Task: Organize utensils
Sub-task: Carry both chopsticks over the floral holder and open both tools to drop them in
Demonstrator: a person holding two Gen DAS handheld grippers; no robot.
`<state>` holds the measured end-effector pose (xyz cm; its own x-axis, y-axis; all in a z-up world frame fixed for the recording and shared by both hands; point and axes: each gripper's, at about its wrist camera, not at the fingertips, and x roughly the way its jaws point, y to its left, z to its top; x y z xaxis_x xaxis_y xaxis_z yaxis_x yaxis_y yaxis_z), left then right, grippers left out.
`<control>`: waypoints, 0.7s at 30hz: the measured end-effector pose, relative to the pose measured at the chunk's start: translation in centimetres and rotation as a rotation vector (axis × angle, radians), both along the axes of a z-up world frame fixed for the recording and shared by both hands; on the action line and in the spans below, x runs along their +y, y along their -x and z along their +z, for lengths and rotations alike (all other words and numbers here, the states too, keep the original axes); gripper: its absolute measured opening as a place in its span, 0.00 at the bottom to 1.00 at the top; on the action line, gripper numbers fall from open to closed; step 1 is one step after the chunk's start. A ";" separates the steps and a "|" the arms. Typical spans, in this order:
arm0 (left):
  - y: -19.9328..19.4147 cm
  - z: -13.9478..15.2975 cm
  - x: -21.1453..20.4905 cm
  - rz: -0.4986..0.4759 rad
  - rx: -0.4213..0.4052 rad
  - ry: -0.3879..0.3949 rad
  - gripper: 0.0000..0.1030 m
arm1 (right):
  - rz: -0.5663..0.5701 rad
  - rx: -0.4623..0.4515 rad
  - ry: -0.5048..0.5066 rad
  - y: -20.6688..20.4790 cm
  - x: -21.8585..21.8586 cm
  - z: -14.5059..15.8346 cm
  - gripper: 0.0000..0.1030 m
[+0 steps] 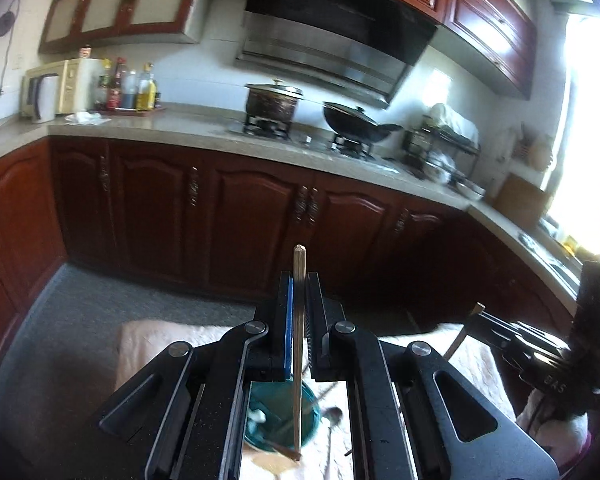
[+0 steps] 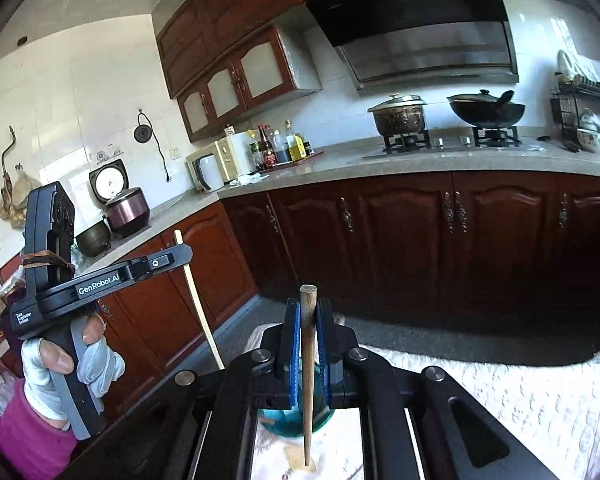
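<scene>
Your left gripper [image 1: 298, 280] is clamped on a pale chopstick [image 1: 299, 344] — thin, straight and light tan, with a squared, slightly rough top end poking up past the fingertips. It stands nearly upright, and its lower end hangs over the teal cup [image 1: 280, 420], which sits on the white cloth [image 1: 148, 340] directly under the gripper. Inside the cup you can see something white and another thin stick leaning across; a metal spoon [image 1: 332, 424] lies on the cloth just right of the cup. Your right gripper [image 2: 308, 312] is closed on a second chopstick [image 2: 307, 380] — darker brown wood, round in section, thick at the top and tapering toward its lower tip. It too stands close to upright between the blue pads [image 2: 296, 344], and its tip comes down in front of the cup [image 2: 284, 424], near a tan patch on the cloth [image 2: 500, 392]; whether it touches the cloth you cannot tell. In the right wrist view your left gripper [image 2: 179, 258] appears up and to the left of the cup, held in your gloved left hand [image 2: 76, 360], with the pale chopstick [image 2: 198, 300] running down from it toward the cup. Behind the cup runs the counter [image 2: 340, 164] over dark red cabinets.
</scene>
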<state>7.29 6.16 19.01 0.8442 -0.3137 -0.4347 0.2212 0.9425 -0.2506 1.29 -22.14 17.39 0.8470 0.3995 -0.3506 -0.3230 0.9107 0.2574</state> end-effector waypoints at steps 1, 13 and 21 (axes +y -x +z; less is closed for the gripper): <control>-0.4 0.0 0.2 0.012 -0.003 -0.007 0.04 | 0.002 0.001 0.005 -0.8 0.4 0.0 0.07; -5.0 -2.5 0.5 0.068 -0.008 -0.024 0.04 | -0.001 -0.023 0.045 -6.5 3.5 -0.1 0.07; -6.6 -5.4 -0.6 0.080 0.006 -0.088 0.04 | -0.011 -0.033 0.076 -9.6 5.5 -2.0 0.07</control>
